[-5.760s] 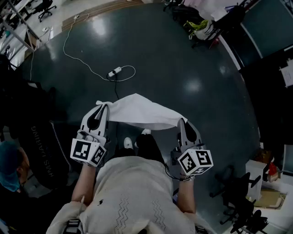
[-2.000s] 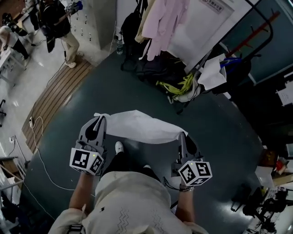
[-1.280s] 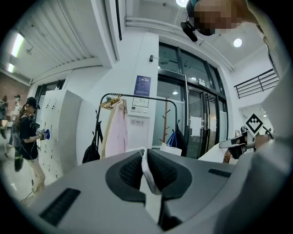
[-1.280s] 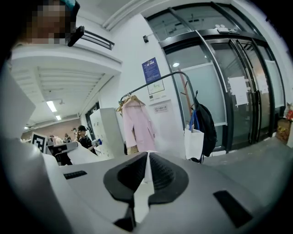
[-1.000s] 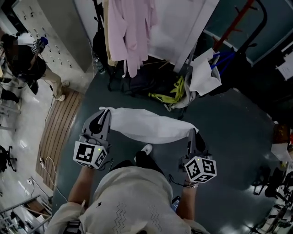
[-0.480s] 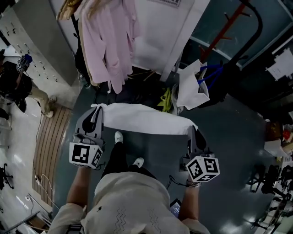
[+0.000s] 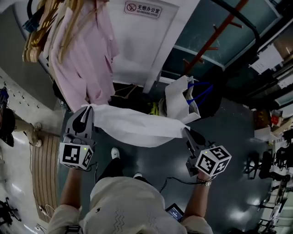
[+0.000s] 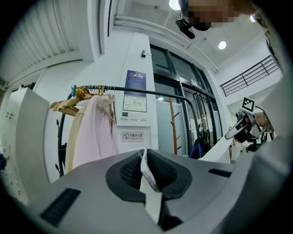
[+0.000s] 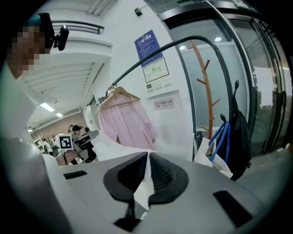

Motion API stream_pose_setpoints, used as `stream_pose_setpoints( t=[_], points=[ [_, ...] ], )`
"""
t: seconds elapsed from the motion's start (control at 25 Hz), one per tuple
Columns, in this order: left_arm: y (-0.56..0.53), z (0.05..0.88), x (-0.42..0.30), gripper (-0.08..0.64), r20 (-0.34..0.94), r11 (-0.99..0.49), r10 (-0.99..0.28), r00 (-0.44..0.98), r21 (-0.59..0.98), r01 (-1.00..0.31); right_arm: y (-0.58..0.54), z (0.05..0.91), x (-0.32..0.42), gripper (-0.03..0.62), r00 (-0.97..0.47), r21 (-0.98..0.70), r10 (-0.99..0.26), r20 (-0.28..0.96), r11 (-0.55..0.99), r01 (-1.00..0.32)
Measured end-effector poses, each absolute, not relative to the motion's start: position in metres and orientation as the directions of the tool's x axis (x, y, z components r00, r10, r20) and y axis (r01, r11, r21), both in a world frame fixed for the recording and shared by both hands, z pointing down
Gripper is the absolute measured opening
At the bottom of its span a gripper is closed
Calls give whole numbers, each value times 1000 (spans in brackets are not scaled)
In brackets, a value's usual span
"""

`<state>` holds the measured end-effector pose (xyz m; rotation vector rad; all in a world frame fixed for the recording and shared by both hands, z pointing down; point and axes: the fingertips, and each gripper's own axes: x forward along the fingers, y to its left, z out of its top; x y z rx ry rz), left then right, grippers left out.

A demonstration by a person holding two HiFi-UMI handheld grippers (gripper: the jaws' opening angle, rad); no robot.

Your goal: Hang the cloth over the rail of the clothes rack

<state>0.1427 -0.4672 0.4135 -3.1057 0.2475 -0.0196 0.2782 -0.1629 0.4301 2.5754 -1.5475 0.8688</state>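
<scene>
Both grippers are clamped on the cloth (image 7: 132,127), one at each end. My left gripper (image 7: 86,112) has its jaws pressed together on the left corner. In the left gripper view the white fabric runs up between the black pads (image 8: 126,172) and pokes out above them. My right gripper (image 7: 187,133) is the same: jaws together on the right corner, with a white fold pinched between them in the right gripper view.

I see the cloth stretched between the two grippers, sagging a little along its lower edge, in the air above the dark floor (image 7: 238,151). It is not yet on the rail (image 8: 137,89). In both gripper views that black bar crosses above the cloth and well apart from it, then curves down at its right end.

From the head view the cloth sits just in front of the clothes rack (image 7: 236,14). Its left end is near the hem of a pink shirt (image 7: 84,59), which hangs from a wooden hanger (image 7: 36,34) at the rail's left end.

Behind the rack is a white wall panel with a small red-and-white sign (image 7: 143,9). To the right stands a brown coat stand (image 7: 206,43). A white bag (image 7: 179,98) with blue handles sits near its foot, just behind the cloth's right end.
</scene>
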Motion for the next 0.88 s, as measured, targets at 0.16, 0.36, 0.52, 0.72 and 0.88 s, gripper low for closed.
stream_pose_setpoints(
  t=[0.16,0.36,0.52,0.72,0.88],
  points=[
    [-487,379,181,21,-55,-995,-74,996,-68,-78,-188,390,307,21,421,-134,-790,446,-524,-841],
    [-502,320,209,21,-132,-988,9,991,-156,-11,-208,328,332,21,475,-5,-800,366,-512,-859],
    [-500,256,222,21,-204,-961,90,975,-275,31,-217,265,350,21,483,129,-828,284,-466,-875],
    [-499,172,244,21,-301,-922,132,945,-386,6,-223,182,372,21,443,264,-878,181,-390,-882],
    [-500,116,264,21,-360,-861,109,927,-500,-93,-236,124,396,21,429,401,-895,118,-353,-845]
  ],
)
